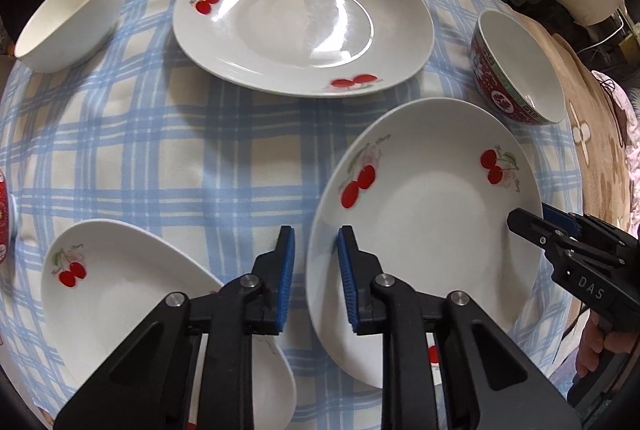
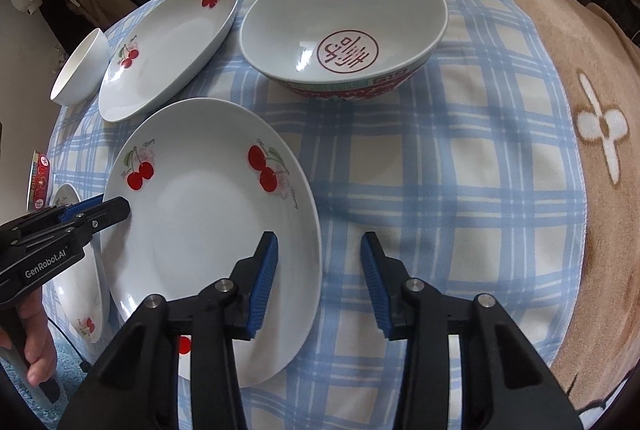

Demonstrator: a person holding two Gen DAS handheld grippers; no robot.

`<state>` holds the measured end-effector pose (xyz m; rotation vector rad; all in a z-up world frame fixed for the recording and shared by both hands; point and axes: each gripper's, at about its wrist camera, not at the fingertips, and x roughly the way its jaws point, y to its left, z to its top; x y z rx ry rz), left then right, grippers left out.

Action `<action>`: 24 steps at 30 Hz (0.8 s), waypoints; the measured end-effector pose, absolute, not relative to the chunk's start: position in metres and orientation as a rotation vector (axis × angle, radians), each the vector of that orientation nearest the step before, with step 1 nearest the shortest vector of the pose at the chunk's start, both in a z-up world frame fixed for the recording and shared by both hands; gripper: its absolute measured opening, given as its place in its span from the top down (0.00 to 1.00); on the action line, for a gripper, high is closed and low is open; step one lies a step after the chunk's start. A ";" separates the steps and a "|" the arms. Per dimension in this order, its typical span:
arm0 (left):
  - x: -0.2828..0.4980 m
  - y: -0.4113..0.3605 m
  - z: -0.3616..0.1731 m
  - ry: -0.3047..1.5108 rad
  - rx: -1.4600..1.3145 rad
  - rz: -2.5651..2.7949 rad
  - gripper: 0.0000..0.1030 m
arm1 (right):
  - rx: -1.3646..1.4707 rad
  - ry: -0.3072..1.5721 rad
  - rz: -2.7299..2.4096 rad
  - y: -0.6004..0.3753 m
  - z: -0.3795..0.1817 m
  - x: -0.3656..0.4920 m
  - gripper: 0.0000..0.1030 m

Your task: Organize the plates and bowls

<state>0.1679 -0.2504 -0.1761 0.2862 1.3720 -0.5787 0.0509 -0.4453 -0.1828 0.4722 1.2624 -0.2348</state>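
Left wrist view: left gripper (image 1: 316, 278) half open, jaws straddling near plate (image 1: 432, 230) left rim, nothing clamped yet. Right gripper (image 2: 319, 286) wide open astride opposite rim, empty — likely two-sided lift for stacking. Plate sits mid-cloth (image 1: 160, 157); far plate (image 1: 304, 17), third plate (image 1: 132, 306), red bowl (image 2: 344, 33), white bowl (image 1: 72, 17) scattered apart, unstacked.
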 end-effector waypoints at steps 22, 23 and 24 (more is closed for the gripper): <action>0.151 -0.243 -0.142 1.322 0.288 -0.577 0.85 | 0.531 1.152 -0.187 -0.449 -0.146 0.035 0.90; 0.151 -0.242 -0.138 1.315 0.289 -0.578 0.85 | 0.536 1.144 -0.187 -0.450 -0.144 0.034 0.90; 0.150 -0.241 -0.134 1.305 0.291 -0.580 0.85 | 0.549 1.134 -0.185 -0.451 -0.141 0.031 0.90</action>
